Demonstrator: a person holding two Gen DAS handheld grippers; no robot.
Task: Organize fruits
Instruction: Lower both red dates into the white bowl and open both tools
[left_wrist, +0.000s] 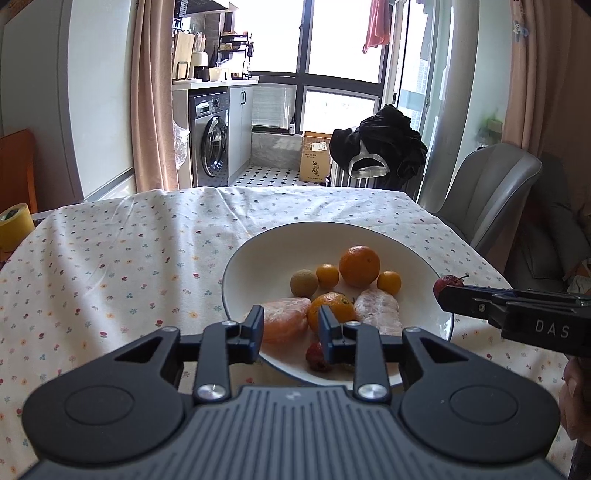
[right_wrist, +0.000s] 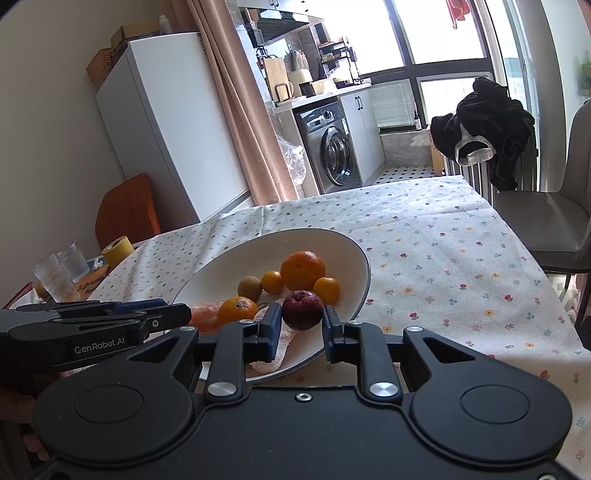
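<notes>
While right tool (right_wrist: 300, 326) grips red fruit (right_wrist: 303, 309), left tool (left_wrist: 290, 326) gapes over bowl (left_wrist: 255, 258).

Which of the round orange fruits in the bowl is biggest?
The large orange at the back of the white bowl. The two small ones flanking it and the black-speckled one in front are all clearly smaller.

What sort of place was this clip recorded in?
Most likely a home dining corner beside a small kitchen and laundry area: a floral-clothed table, a silver front-loading washing machine under a counter, and a white fridge.
</notes>
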